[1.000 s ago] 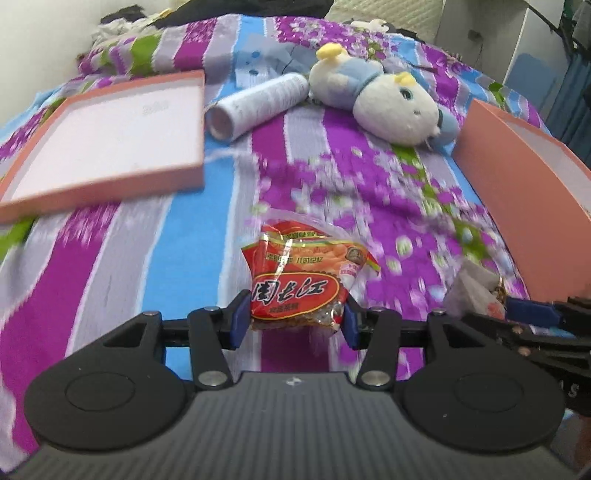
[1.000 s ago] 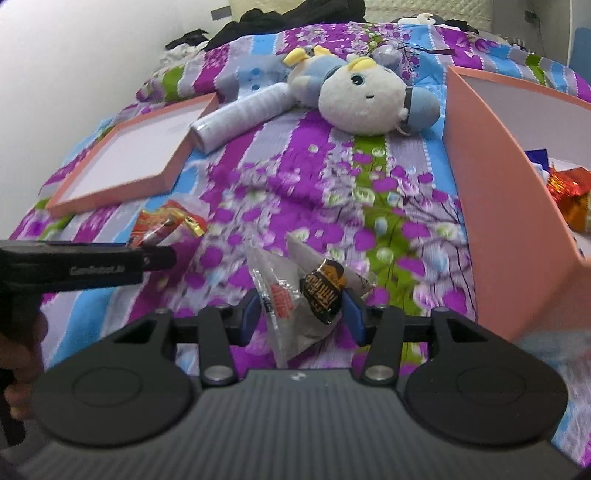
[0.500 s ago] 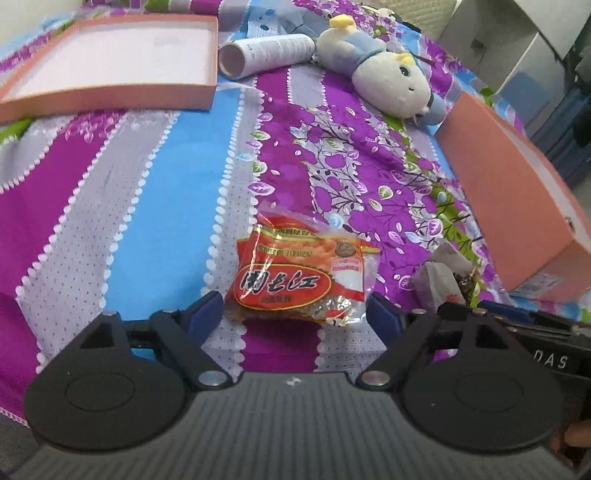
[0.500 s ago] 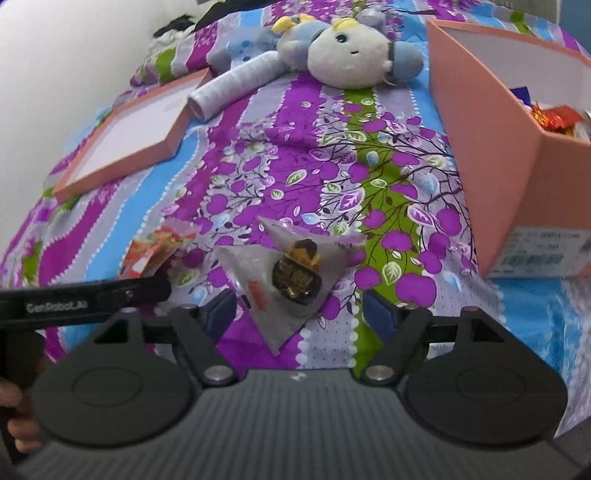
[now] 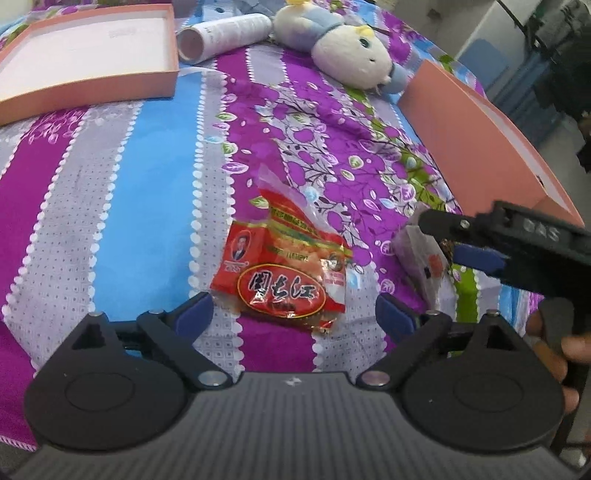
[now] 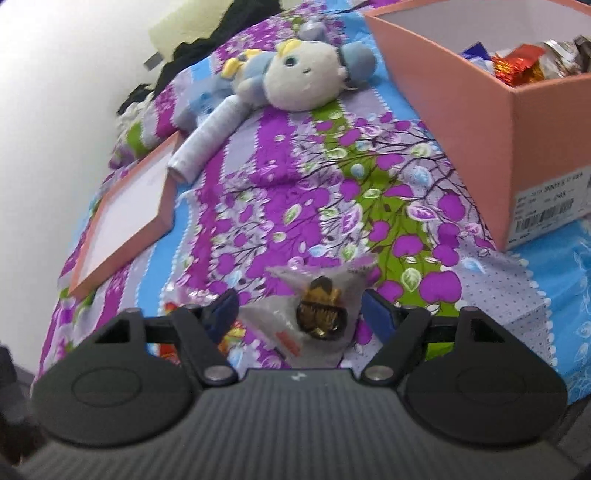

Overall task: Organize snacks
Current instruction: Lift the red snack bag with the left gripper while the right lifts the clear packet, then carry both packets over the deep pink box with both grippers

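A red snack packet (image 5: 284, 273) lies flat on the flowered bedspread between the jaws of my left gripper (image 5: 295, 312). Those jaws are opening wide and their pads stand clear of it. A clear packet (image 6: 280, 321) with a dark gold snack inside lies between the jaws of my right gripper (image 6: 301, 314), which are closing; the pads do not touch it. In the left wrist view the right gripper (image 5: 443, 240) hovers over that clear packet (image 5: 421, 254), to the right of the red one. The pink box (image 6: 480, 122) at the right holds several wrapped snacks.
The pink box lid (image 5: 85, 62) lies open side up at the far left. A white tube (image 5: 225, 35) and a plush toy (image 5: 347, 55) lie at the back. The pink box wall (image 5: 480, 136) stands along the right. A hand (image 5: 554, 350) holds the right gripper.
Both grippers let go of their packets, which now lie on the bedspread. The left jaws spread wide. The right jaws opened, then narrowed a little, and that gripper rolled.
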